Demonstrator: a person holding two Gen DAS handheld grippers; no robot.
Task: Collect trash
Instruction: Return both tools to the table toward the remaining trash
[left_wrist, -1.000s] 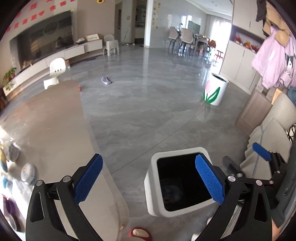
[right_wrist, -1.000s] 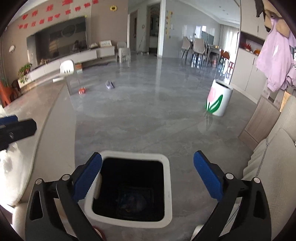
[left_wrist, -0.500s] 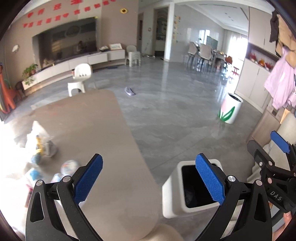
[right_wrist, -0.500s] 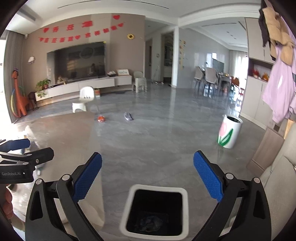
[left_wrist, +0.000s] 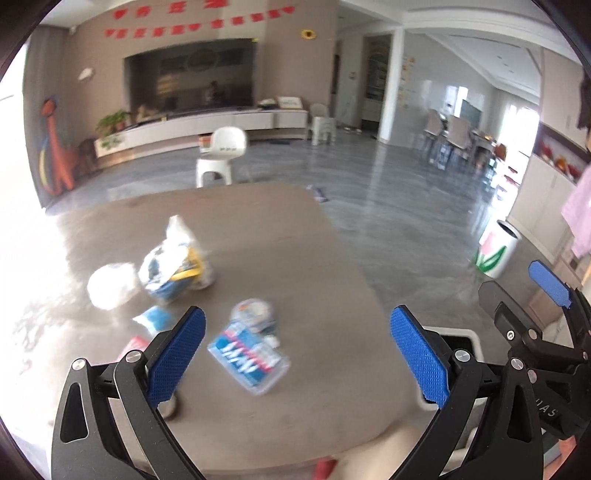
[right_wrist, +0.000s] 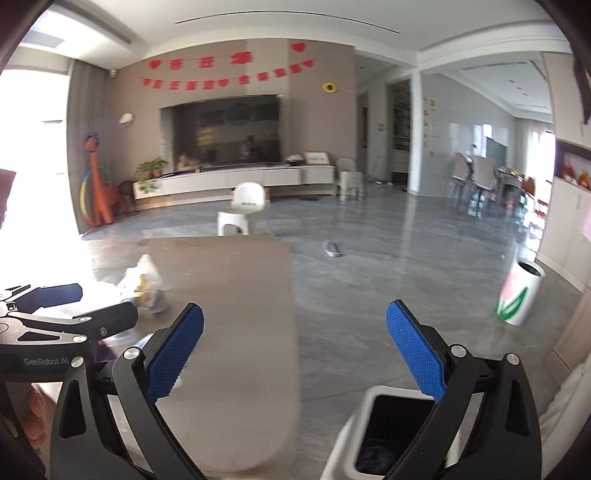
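Trash lies on a brown table: a blue and white packet, a round foil lid, a crumpled plastic bag, a white wad and a blue scrap. My left gripper is open and empty above the table's near part, over the packet. My right gripper is open and empty, between the table's right edge and the white bin. The bin holds dark trash. The bin's rim also shows in the left wrist view.
A white tulip-painted bin stands on the grey floor at right. A white stool stands beyond the table. A grey scrap lies on the floor. A sofa is at far right.
Both grippers have lifted away from the bin and swung left toward the table. The trash on the table has come into the left wrist view. Both stay open and empty.
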